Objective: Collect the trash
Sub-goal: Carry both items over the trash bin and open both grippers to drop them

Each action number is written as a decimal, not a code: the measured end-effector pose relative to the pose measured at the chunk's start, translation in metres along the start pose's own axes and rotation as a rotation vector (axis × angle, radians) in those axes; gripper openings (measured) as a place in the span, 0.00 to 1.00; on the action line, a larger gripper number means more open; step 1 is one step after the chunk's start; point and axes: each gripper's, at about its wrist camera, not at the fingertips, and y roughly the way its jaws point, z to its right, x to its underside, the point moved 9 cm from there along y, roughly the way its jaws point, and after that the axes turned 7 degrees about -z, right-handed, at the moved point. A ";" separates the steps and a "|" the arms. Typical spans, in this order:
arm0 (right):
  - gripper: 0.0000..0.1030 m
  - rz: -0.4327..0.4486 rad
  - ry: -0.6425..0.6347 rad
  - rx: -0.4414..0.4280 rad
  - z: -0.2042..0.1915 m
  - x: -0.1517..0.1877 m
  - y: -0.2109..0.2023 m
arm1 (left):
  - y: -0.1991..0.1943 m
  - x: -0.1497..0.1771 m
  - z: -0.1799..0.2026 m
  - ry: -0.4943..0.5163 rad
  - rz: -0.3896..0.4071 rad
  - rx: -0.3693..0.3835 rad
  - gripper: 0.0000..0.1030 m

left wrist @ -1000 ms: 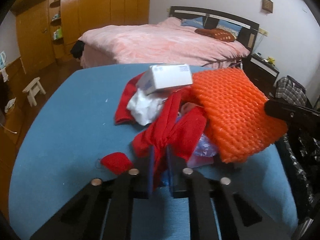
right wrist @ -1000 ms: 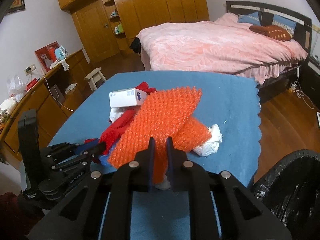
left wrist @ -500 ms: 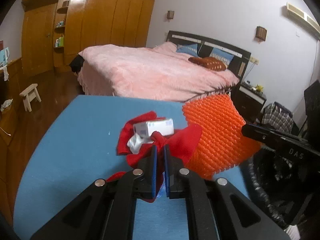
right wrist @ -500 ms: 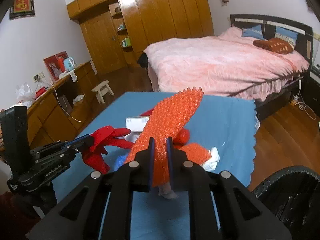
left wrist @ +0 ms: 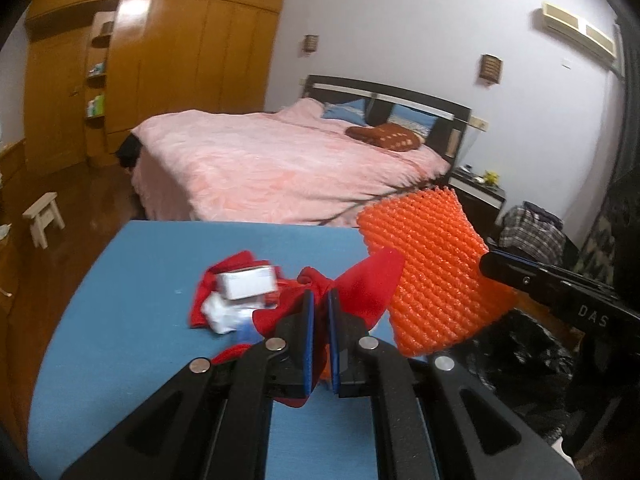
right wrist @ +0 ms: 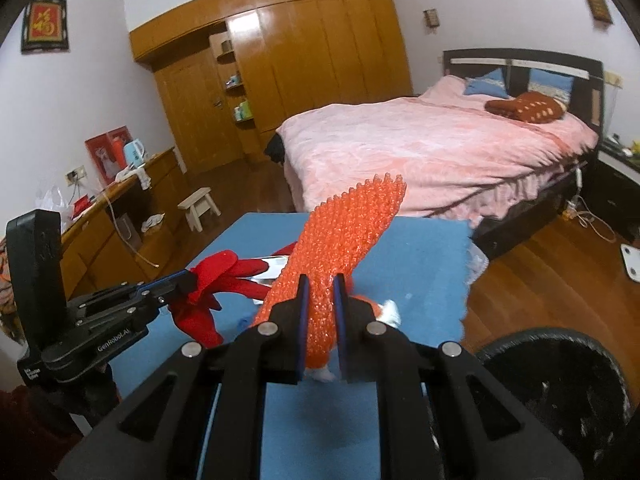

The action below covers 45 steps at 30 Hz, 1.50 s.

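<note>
Left gripper (left wrist: 320, 300): it points forward and somewhat down over the blue worktop (left wrist: 132, 280); its fingers (left wrist: 307, 320) are clenched on a red cloth-like scrap (left wrist: 360, 284), which hangs lifted off the worktop.
Right gripper (right wrist: 319, 284): it points the same way, forward and somewhat down; its fingers (right wrist: 301, 304) are clenched on an orange foam net sleeve (right wrist: 344, 232), which stands up from them toward 12 o'clock.
Left gripper seen from the right wrist: it enters at 9 o'clock (right wrist: 176, 284), with the red scrap (right wrist: 216, 276) spread at its tip, just beside the orange sleeve.
Right gripper seen from the left wrist: a black bar at 3 o'clock (left wrist: 492, 266), with the orange sleeve (left wrist: 428, 268) shown flat and wide.
Trash left on worktop: a small white box (left wrist: 248, 284) on red and white scraps at 10 o'clock of the left fingers; a white crumpled tissue (right wrist: 390, 312) just right of the right fingers.
Edges: the far worktop edge runs in front of the pink bed (right wrist: 432, 148); the right edge is wavy (right wrist: 466, 276), with wooden floor (right wrist: 540, 272) beyond it.
Open room: the near and left part of the worktop is bare.
Only in right view: the black-lined bin (right wrist: 560, 380) at 4 o'clock, its mouth wide open; also a small stool (right wrist: 198, 208) and a side counter at 9 o'clock.
Only in left view: the white box in full, though blurred.
</note>
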 end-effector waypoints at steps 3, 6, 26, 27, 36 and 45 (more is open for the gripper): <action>0.11 0.007 0.022 0.042 0.020 0.010 -0.019 | 0.006 0.002 0.028 0.019 -0.009 0.040 0.06; 0.11 0.006 0.050 0.094 0.045 0.024 -0.038 | 0.013 0.005 0.056 0.048 -0.013 0.069 0.06; 0.16 -0.041 0.280 0.423 0.208 0.143 -0.121 | 0.067 0.037 0.267 0.239 -0.102 0.386 0.23; 0.17 -0.044 0.281 0.436 0.211 0.147 -0.122 | 0.069 0.037 0.268 0.241 -0.109 0.390 0.32; 0.84 0.007 0.302 0.478 0.210 0.144 -0.125 | 0.058 0.025 0.227 0.240 -0.052 0.267 0.73; 0.92 0.026 0.276 0.405 0.177 0.113 -0.096 | 0.035 0.015 0.121 0.155 0.012 0.064 0.86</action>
